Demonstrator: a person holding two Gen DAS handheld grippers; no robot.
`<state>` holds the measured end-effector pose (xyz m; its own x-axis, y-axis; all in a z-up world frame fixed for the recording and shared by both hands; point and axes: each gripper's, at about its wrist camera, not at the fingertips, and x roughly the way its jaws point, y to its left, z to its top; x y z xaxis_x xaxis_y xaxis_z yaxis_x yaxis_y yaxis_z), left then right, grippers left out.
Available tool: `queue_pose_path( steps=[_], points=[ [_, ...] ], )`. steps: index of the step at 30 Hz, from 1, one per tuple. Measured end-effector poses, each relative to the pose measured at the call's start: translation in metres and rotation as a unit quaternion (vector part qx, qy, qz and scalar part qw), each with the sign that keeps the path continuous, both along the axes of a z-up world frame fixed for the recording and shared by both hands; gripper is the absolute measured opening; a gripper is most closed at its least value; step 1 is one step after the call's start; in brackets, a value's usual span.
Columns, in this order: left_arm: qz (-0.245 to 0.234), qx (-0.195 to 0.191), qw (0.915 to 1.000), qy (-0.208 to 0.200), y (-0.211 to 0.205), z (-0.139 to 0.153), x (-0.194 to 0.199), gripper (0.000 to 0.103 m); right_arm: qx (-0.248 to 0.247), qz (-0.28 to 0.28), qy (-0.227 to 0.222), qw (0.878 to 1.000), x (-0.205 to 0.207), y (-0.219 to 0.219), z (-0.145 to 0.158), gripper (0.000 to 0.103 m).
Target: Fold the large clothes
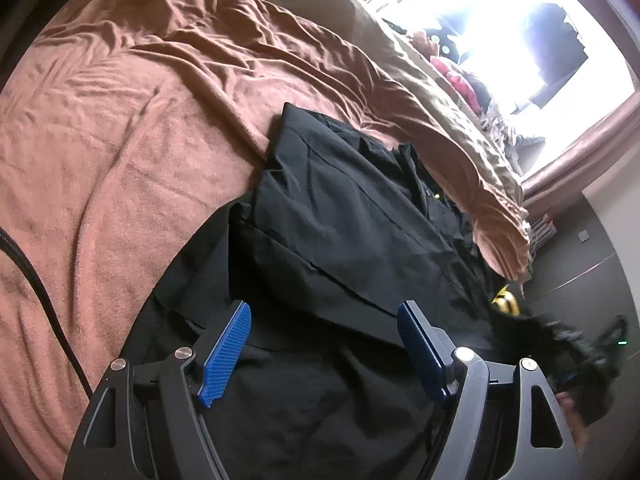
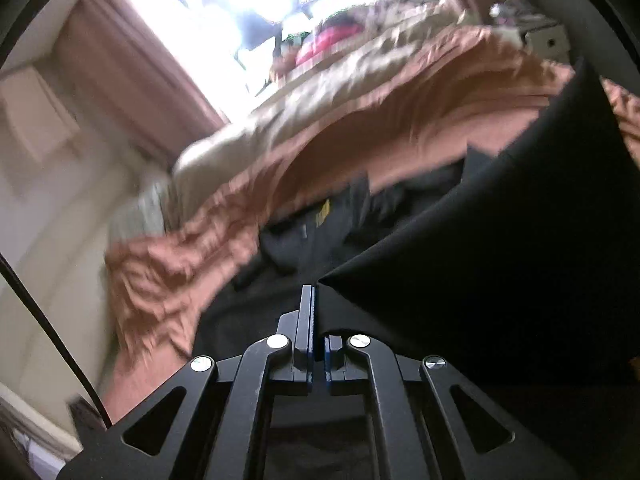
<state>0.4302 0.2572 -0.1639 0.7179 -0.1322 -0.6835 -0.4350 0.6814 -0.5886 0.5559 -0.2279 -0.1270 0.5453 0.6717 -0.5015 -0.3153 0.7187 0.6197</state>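
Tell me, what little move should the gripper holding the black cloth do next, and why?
Probably carry the pinched edge over the rest of the black garment and lay it down. The right gripper is shut on a lifted flap, while most of the cloth lies flat on the brown blanket. The left gripper hangs open over it, free to steady it.

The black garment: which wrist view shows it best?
The left wrist view: the black garment lies spread across the brown bedspread, folds visible, under the open left gripper. The right wrist view is blurred and shows mainly one taut corner pinched in the shut right gripper.
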Motion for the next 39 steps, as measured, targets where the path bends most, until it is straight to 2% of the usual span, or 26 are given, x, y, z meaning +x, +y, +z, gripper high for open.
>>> queue_pose_path(
  steps=[4,6,9,12,15,16,17,20,23,28,31,34,36,39],
  points=[
    [0.010,-0.014,0.9998,-0.008,0.008,0.002,-0.004,0.077,-0.058,0.013,0.077,0.995,0.020,0.023,-0.040,0.001],
    [0.015,-0.023,0.9995,-0.014,0.011,0.002,-0.007,0.077,-0.067,0.014,0.114,0.991,0.027,0.027,-0.053,0.001],
    [0.020,-0.034,0.9991,-0.019,0.012,0.003,-0.010,0.077,-0.052,0.013,0.133,0.990,0.025,0.028,-0.050,0.003],
    [0.020,-0.040,0.9987,-0.026,0.011,0.007,-0.011,0.077,-0.039,0.015,0.141,0.989,0.011,0.018,-0.042,0.013],
    [0.018,-0.038,0.9986,-0.031,0.009,0.011,-0.012,0.077,-0.004,-0.001,0.127,0.992,-0.013,-0.002,-0.031,0.041],
    [0.017,-0.037,0.9987,-0.033,0.009,0.012,-0.013,0.077,0.012,-0.006,0.120,0.993,-0.016,-0.011,-0.024,0.056],
    [0.017,-0.036,0.9987,-0.033,0.009,0.012,-0.012,0.077,0.028,-0.011,0.114,0.993,-0.021,-0.016,-0.024,0.061],
    [0.018,-0.035,0.9987,-0.033,0.009,0.013,-0.013,0.077,0.057,-0.033,0.104,0.992,-0.036,-0.039,-0.026,0.062],
    [0.020,-0.030,0.9988,-0.032,0.006,0.014,-0.013,0.077,0.076,-0.080,0.104,0.989,-0.045,-0.073,-0.034,0.062],
    [0.012,-0.014,0.9995,-0.024,-0.003,0.015,-0.008,0.077,0.126,-0.168,0.161,0.964,-0.050,-0.121,-0.067,0.061],
    [0.006,-0.006,0.9998,-0.016,-0.007,0.012,-0.003,0.077,0.131,-0.209,0.170,0.954,-0.048,-0.140,-0.077,0.061],
    [0.003,0.001,0.9999,-0.010,-0.009,0.010,0.000,0.077,0.145,-0.234,0.197,0.941,-0.043,-0.143,-0.094,0.061],
    [0.004,0.006,1.0000,-0.007,-0.011,0.009,0.000,0.077,0.180,-0.236,0.215,0.930,-0.040,-0.140,-0.110,0.062],
    [0.001,0.005,1.0000,-0.004,-0.012,0.006,0.001,0.077,0.176,-0.250,0.185,0.934,-0.038,-0.141,-0.105,0.058]
  ],
)
